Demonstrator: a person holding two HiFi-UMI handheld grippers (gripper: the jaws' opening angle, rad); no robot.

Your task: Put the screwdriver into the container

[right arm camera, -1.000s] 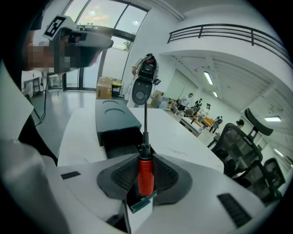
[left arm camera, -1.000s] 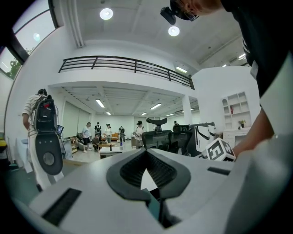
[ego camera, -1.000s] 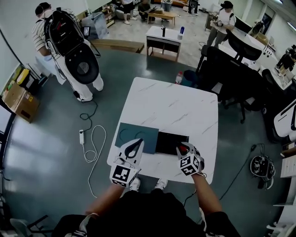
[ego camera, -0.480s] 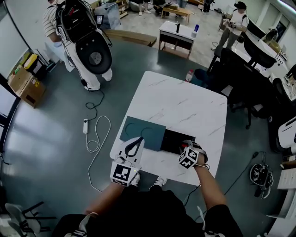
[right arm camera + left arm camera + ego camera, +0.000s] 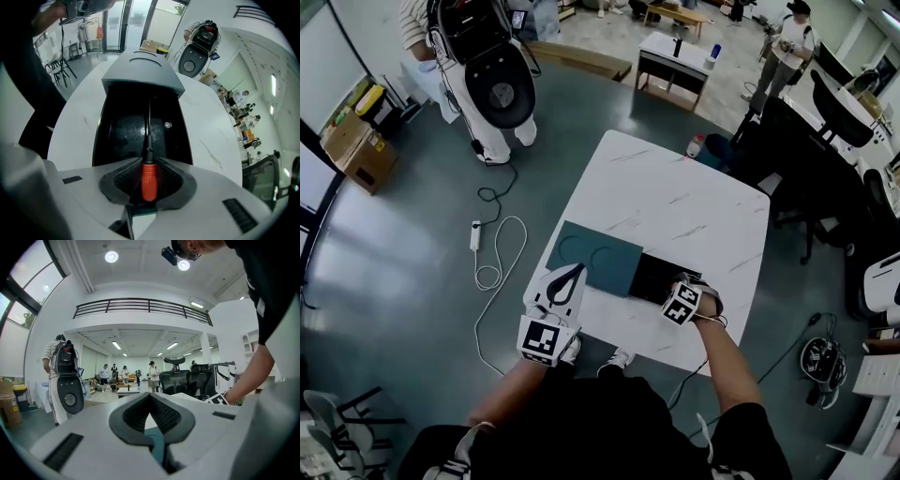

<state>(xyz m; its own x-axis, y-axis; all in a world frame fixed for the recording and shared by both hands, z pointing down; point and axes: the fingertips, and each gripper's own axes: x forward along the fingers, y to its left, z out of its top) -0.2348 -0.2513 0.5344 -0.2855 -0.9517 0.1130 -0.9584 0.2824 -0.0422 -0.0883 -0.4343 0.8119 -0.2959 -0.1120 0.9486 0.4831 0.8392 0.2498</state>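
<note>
Right gripper point(image 5: 149, 164): pinching the screwdriver point(image 5: 148, 182) by its orange handle, shaft over the container point(image 5: 117, 133)
Left gripper point(image 5: 150, 397): pressed together, empty
Risk: early release — tip strikes the rim, tool rolls onto the surface point(image 5: 208, 131)

white power strip point(image 5: 475, 235) lies on grey floor point(image 5: 394, 281).

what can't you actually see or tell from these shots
- Tip of the screwdriver: in the right gripper view the dark shaft fades into the black container. Whether it touches the bottom cannot be told.
- The screwdriver in the head view: covered by the right gripper.
- Near end of the container: in the right gripper view it is hidden behind the jaws.
- Inside of the container in the head view: too small and dark.
</note>
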